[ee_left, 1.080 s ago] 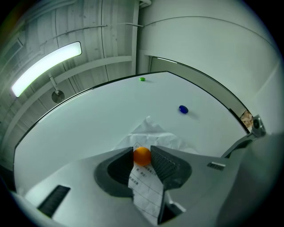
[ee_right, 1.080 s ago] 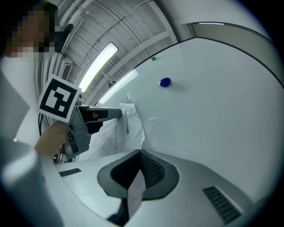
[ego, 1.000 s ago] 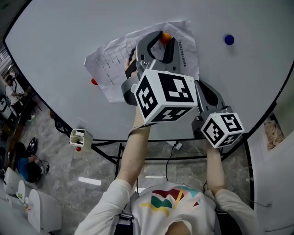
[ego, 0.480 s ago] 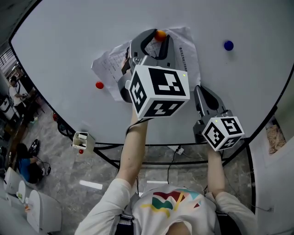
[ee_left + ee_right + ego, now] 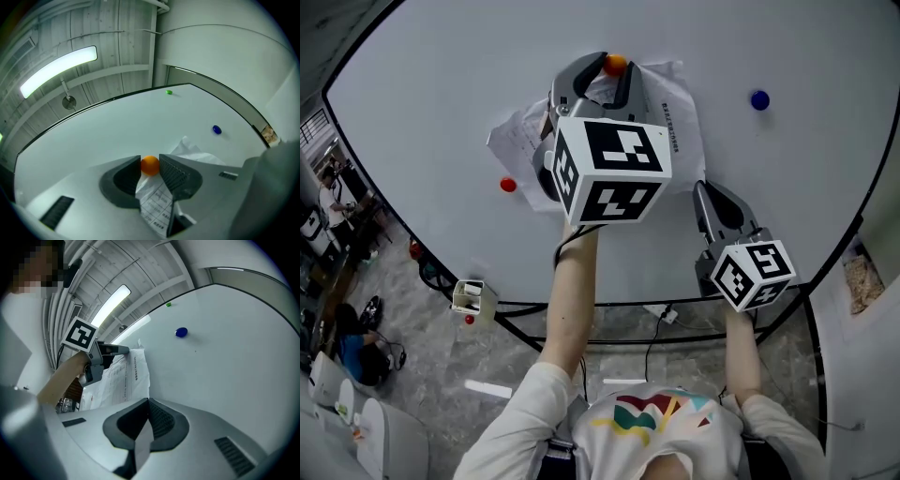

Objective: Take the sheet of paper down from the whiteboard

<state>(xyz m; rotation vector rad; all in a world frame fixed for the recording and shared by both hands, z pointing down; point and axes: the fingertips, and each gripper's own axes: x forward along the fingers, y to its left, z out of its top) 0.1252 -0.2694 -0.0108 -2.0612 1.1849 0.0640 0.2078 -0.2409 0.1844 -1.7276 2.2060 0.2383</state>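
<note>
While the left gripper pinches the orange magnet at upper centre, the crumpled sheet of paper lies against the whiteboard, lower right corner nipped by the closed right gripper

The left tongs flank an orange magnet at the top edge of the crumpled sheet of paper on the whiteboard. The right tongs, jaws together, meet its lower right corner. A red magnet sits left, a blue magnet right.
</note>
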